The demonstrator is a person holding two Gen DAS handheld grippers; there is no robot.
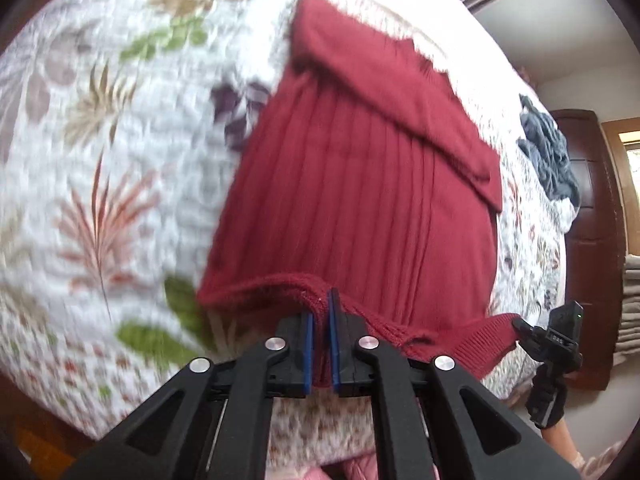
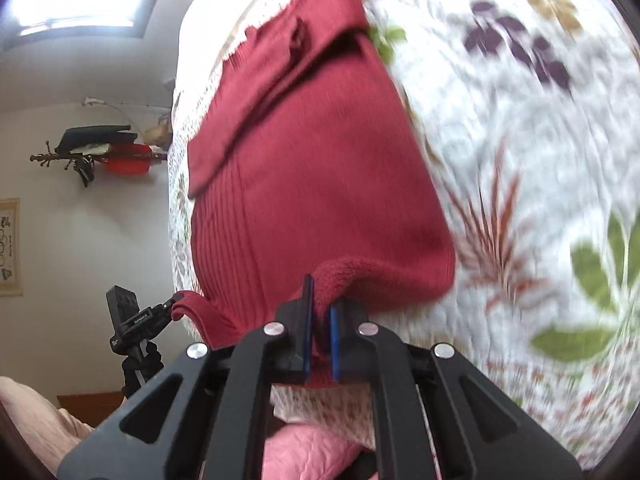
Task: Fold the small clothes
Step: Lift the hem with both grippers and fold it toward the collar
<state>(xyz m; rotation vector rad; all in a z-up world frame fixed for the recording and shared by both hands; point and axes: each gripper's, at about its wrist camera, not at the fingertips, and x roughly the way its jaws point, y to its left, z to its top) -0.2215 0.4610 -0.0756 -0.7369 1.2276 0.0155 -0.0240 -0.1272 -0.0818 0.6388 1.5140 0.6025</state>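
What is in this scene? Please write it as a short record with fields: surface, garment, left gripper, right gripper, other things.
surface: bed with a white leaf-print quilt
garment: red ribbed sweater, lying on the quilt, sleeve folded across its upper part
left gripper: shut on the sweater's near hem
right gripper: shut on the same hem, further along
other things: blue-grey crumpled cloth on the bed's far side; pink fabric below the bed edge
image: blurred, so fine detail is unclear
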